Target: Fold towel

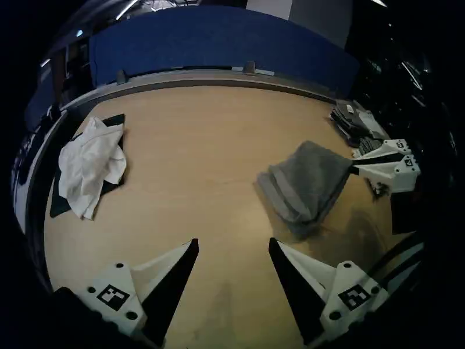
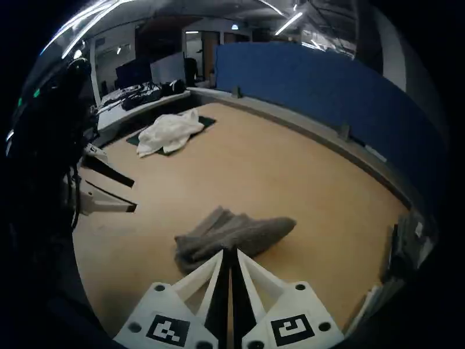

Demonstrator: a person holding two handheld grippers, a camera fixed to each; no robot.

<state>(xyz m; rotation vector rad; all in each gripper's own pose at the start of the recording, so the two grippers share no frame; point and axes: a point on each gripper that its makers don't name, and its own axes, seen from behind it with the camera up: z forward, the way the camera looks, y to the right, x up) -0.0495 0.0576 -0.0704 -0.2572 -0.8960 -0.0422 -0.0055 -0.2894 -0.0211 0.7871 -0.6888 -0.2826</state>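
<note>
A grey towel (image 1: pixel 308 180) lies partly folded on the wooden table (image 1: pixel 215 134), right of centre in the left gripper view. My right gripper (image 1: pixel 352 166) comes in from the right and pinches the towel's right edge. In the right gripper view, the grey towel (image 2: pixel 232 232) sits bunched just ahead of my right gripper (image 2: pixel 231 251), whose fingers are pressed together on its near edge. My left gripper (image 1: pixel 232 241) hovers open over bare table, short of the towel. It also appears as the open left gripper (image 2: pixel 134 196) at the left, held by a person in dark clothing.
A crumpled white towel (image 1: pixel 90 166) rests on a dark mat (image 1: pixel 58 203) at the table's left end. A stack of folded grey cloths (image 1: pixel 354 119) sits at the right edge. A blue partition (image 1: pixel 221 41) runs along the far side.
</note>
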